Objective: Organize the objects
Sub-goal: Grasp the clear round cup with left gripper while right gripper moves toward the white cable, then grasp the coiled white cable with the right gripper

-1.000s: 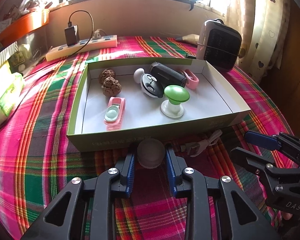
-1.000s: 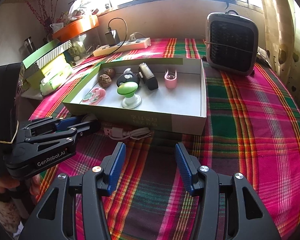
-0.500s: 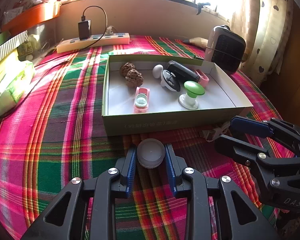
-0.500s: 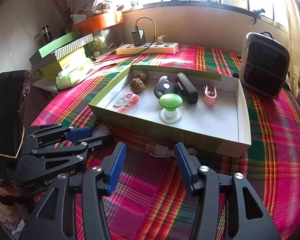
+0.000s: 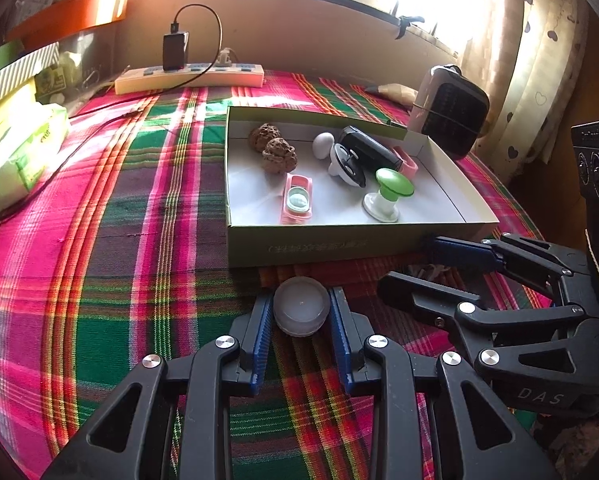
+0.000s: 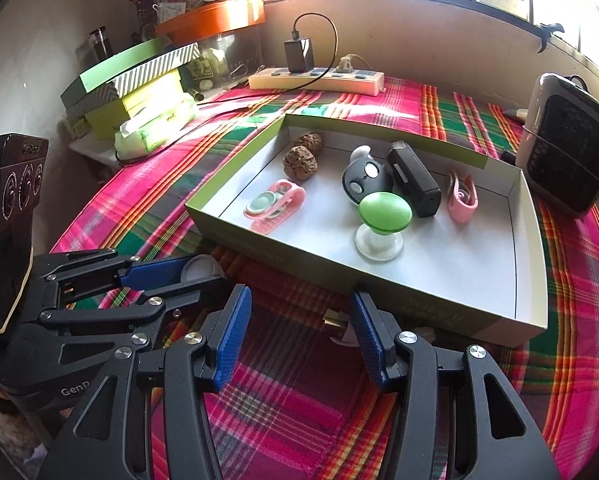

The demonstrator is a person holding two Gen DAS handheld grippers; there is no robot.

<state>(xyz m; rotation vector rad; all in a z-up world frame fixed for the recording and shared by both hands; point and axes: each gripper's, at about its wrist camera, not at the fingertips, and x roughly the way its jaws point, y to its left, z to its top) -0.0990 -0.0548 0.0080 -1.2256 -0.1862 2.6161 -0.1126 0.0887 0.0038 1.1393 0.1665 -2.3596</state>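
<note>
Backed from the box [image 5: 339, 240], left hand-held gripper [image 5: 301, 312] clamps white cap [image 5: 301, 306]; right [image 6: 295, 332] gapes.

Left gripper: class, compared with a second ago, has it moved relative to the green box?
Yes. The left gripper, shut on the round white cap, has pulled back from the green box, whose front wall now sits farther away.

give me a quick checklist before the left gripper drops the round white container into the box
1. Left gripper shut on the round white container: ok.
2. Container past the box front wall: not ok, it sits in front.
3. Container lifted off the cloth: cannot tell.
4. Free floor in the box near the green knob: ok.
5. Right gripper open, holding nothing: ok.
6. White cable between its fingers: ok.
</note>
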